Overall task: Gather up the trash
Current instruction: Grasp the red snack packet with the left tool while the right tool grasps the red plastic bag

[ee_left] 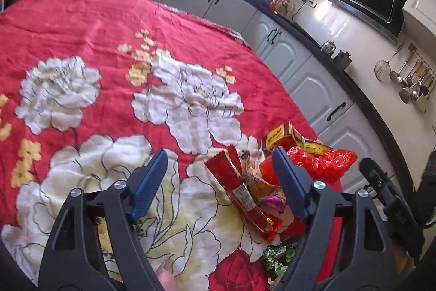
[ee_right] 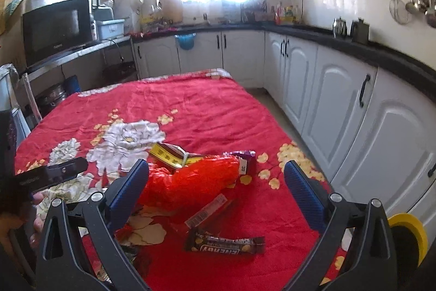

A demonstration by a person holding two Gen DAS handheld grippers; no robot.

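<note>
Step in hand: You were at the approach. Nothing had been picked up, and the trash lay in a loose heap near the close right part of the tabletop (ee_right: 207, 105), on its red flowered cloth.
Left claw: Your left claw (ee_left: 220, 176) was spread wide and held nothing. It hung low over the cloth, pointed forward and down, with the heap just ahead and to its right.
Long red wrapper: This wrapper (ee_left: 239, 190) lay flat between the left claw's fingers, nearer the right one, with a crumpled orange wrapper (ee_left: 256, 176) touching it.
Red plastic bag: The red plastic bag (ee_right: 190, 179) sat crumpled in the middle of the heap, and a yellow and red box (ee_right: 171, 154) leaned against its far side.
Energy bar wrapper: The dark energy bar wrapper (ee_right: 226, 244) lay flat and apart from the bag, closest to your right claw.
Right claw: Your right claw (ee_right: 218, 182) was also fully parted and empty, raised above the heap and tilted down toward it.
Next move: You probably needed to lower one claw onto a single flat wrapper and pinch an edge. Thin film on soft cloth could slip or drag the fabric.
</note>
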